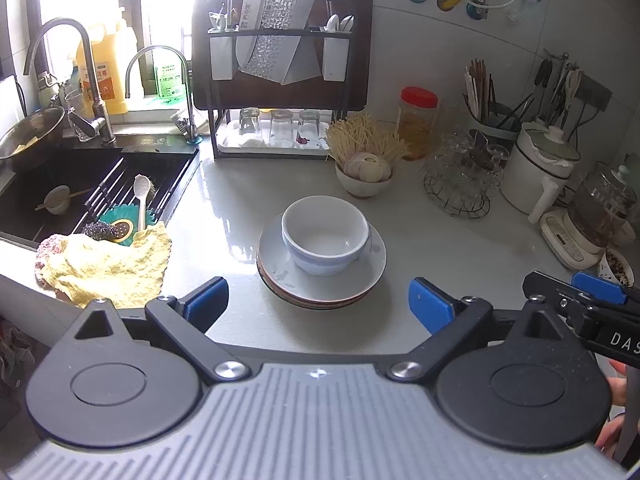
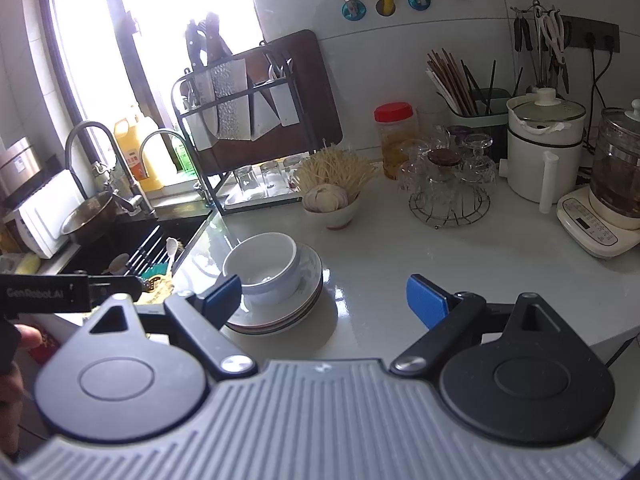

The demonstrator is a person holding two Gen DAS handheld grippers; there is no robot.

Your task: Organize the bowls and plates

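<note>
- white bowl (image 1: 325,234): upright, empty; sits on the plate stack
- plates (image 1: 320,284): shallow stack, white top plate; on the pale surface (image 1: 440,248) beside the sink

We look from two fisheye cameras, each mounted just behind its gripper and aimed forward and downward over the white bench (image 1: 440,240). Our left view faces the stack of plates (image 1: 320,280) nearly head-on and close, between its two fingers, with the sink (image 1: 100,184) at its left edge. Our right view sits further right, so the plates (image 2: 288,304) fall left of centre. Both views share the plates, the sink (image 2: 132,240), the knife rack (image 1: 280,72) and the tiled wall.
</note>
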